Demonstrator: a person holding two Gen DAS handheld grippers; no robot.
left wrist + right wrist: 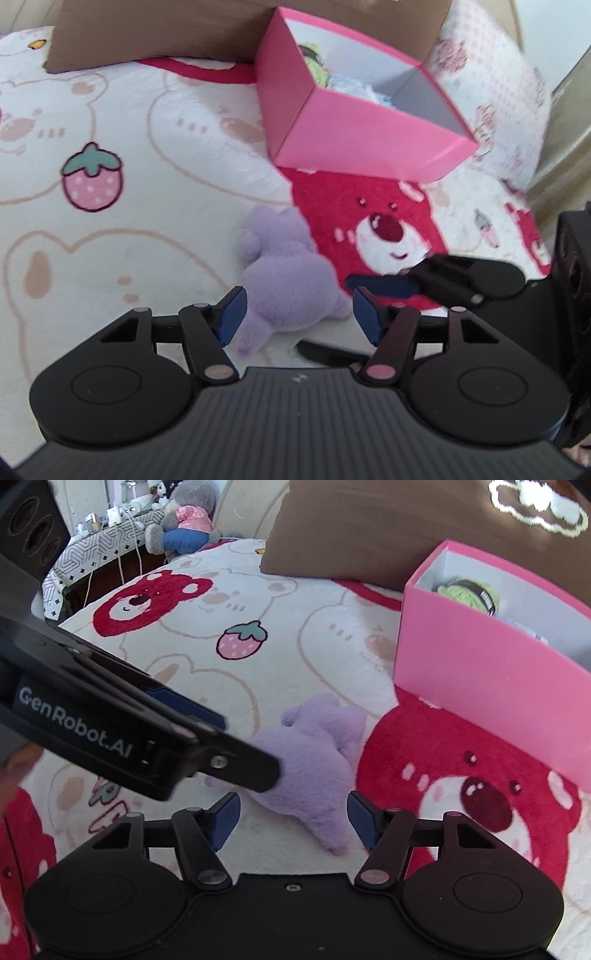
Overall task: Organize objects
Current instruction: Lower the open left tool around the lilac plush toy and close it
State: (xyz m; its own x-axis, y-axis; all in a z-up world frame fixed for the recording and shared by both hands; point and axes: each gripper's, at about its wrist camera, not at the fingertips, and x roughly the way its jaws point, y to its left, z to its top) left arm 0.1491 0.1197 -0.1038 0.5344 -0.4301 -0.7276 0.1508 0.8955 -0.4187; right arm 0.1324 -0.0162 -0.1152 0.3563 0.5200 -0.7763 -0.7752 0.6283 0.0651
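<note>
Item: purple plush toy point(291, 280), lying on the bed point(155, 177), both claws converging.

Your left claw point(299, 314) and right claw point(293, 819) each stand about half open, straddling the toy, pads not visibly pressing, nothing held. The pink box point(354, 140), at one o'clock from the toy, already holds other soft things, so it is likely the toy's destination.
</note>
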